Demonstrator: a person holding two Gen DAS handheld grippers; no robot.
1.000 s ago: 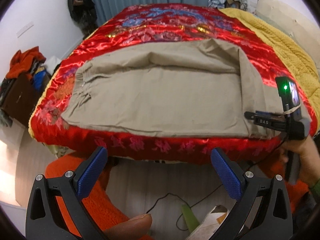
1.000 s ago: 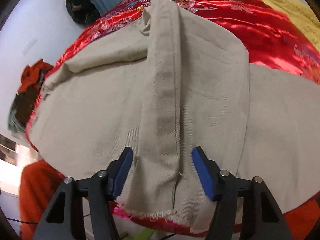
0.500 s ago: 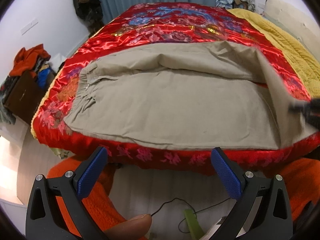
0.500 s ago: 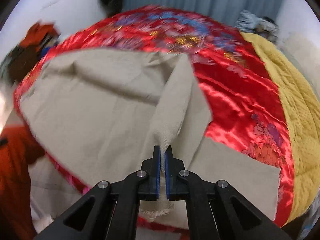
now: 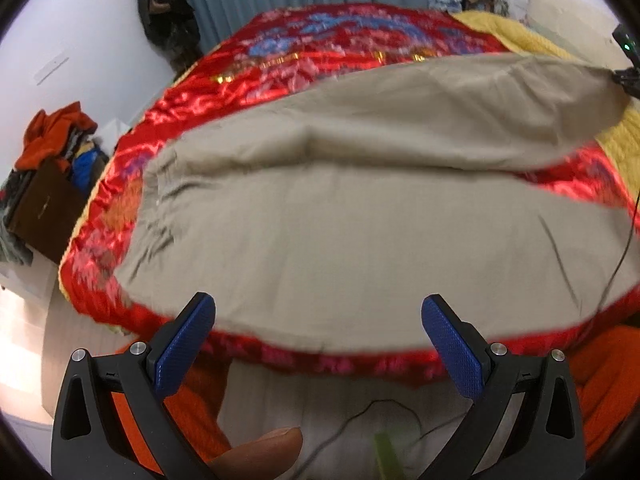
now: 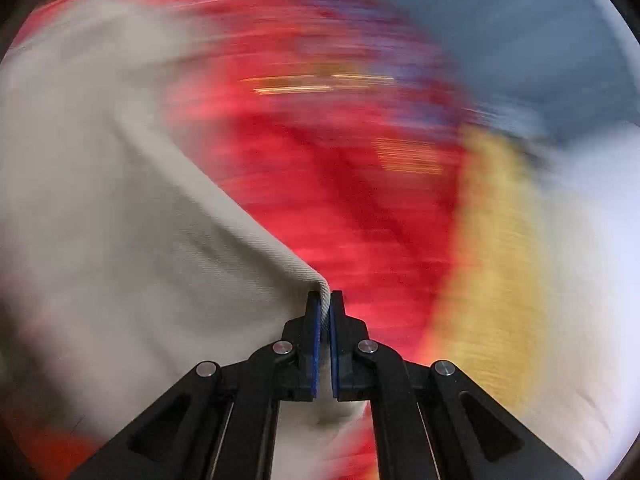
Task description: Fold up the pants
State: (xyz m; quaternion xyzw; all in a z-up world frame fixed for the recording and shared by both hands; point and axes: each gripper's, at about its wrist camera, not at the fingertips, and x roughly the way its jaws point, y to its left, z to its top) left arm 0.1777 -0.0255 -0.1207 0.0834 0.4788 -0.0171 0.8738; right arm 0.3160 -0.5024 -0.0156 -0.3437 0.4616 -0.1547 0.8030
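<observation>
We pinch one leg end of the pants (image 5: 360,240) in our right gripper (image 6: 325,304), lifted far right. Their long axis runs left–right across the bed (image 5: 320,52); our left gripper (image 5: 318,332) hovers spread at the near edge.

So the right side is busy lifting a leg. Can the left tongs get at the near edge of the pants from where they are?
Probably yes: the left tongs are open, with the pants edge between them.
</observation>
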